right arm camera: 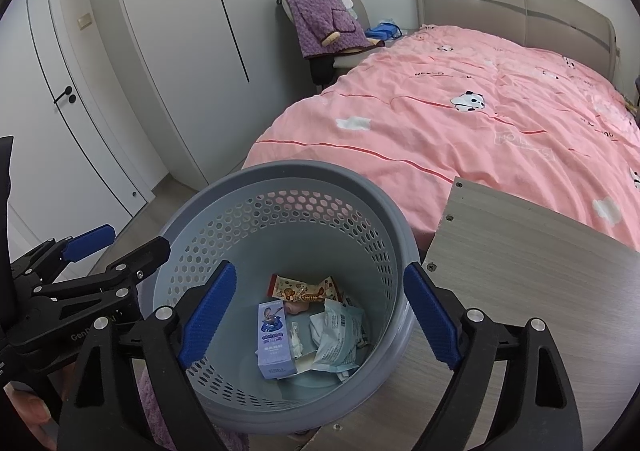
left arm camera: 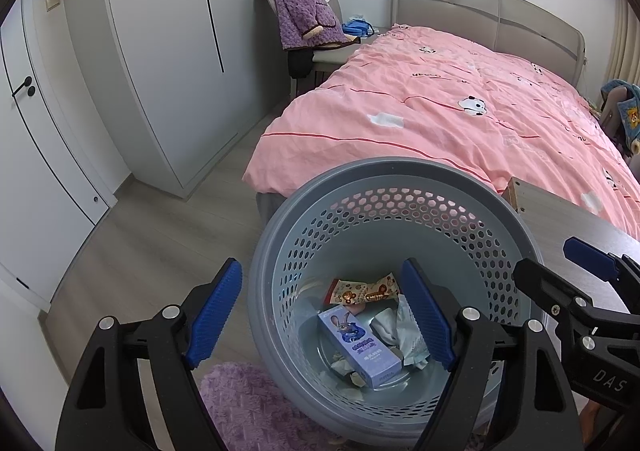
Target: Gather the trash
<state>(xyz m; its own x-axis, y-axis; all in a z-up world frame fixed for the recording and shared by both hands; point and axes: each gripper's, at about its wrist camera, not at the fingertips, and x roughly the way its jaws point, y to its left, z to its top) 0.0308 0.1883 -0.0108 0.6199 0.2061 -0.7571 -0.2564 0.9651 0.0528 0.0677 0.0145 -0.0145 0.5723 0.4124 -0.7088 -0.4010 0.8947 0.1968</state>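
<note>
One grey perforated bin (right arm camera: 280, 187) sat at lower centre, beside the desk (right arm camera: 540, 271) at lower right. Inside lay one blue carton (right arm camera: 273, 339), one snack wrapper (right arm camera: 304, 289) and several crumpled pale packets (right arm camera: 336, 339). Both tongs, left (left arm camera: 320, 315) and right (right arm camera: 316, 319), stood wide above the bin, holding nothing.

Soft even daylight, perhaps from the right, faint shadows, no glare, sharp focus, strong fisheye bending, dark vignetted corners.
</note>
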